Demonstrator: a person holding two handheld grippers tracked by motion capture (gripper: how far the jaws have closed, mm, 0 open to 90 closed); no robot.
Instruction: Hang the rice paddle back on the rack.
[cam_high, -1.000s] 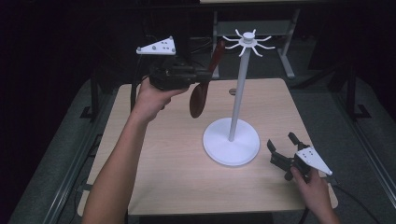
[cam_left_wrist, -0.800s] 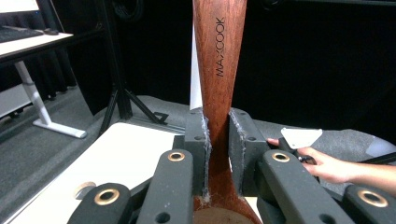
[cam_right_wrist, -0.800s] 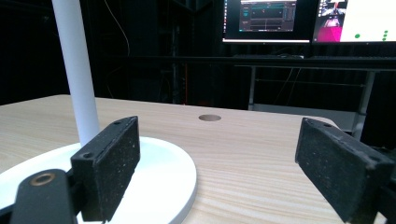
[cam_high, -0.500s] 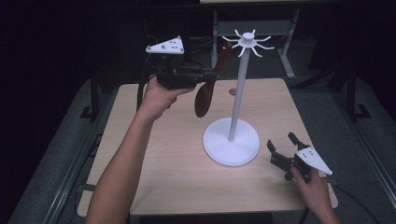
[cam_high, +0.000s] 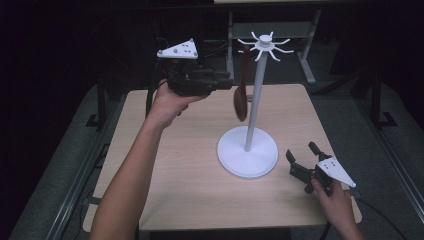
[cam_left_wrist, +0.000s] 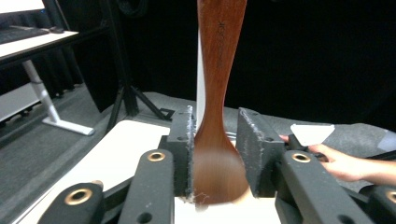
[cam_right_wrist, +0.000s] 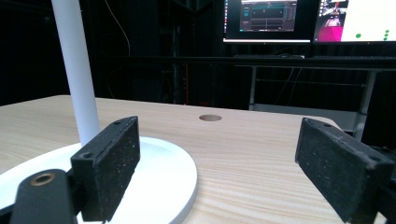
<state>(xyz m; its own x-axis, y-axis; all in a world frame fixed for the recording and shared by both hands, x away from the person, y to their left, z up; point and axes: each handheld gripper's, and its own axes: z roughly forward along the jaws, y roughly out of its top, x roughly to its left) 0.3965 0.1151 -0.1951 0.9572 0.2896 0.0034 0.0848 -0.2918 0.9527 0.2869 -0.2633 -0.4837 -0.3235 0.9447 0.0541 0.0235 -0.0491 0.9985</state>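
Your wooden spoon (cam_high: 241, 90) now hangs from one of the hooks at the top of the white stand (cam_high: 248, 155), bowl down, just beside the stand's pole on the side toward your left gripper (cam_high: 225, 82). So the hanging looks done, or all but done: I can't tell from above whether the handle's end sits fully on the hook.

In the left gripper view the spoon (cam_left_wrist: 218, 116) is between the jaws, bowl low down at the level of the pads. The jaws have just been opening. The spoon sits close against the left-hand pad; whether it touches is unclear. A clear gap shows at the other pad, so the grip reads as released, not pressing. The bowl looks blurred, so it may be swinging.

What's left, as I judge it: draw the left gripper back from the stand without knocking the spoon, and check it stays hung.

Your right gripper (cam_high: 303, 162) rests low over the surface (cam_high: 190, 165), near the stand's round base on the side away from the spoon. Its jaws stand wide with nothing between them.
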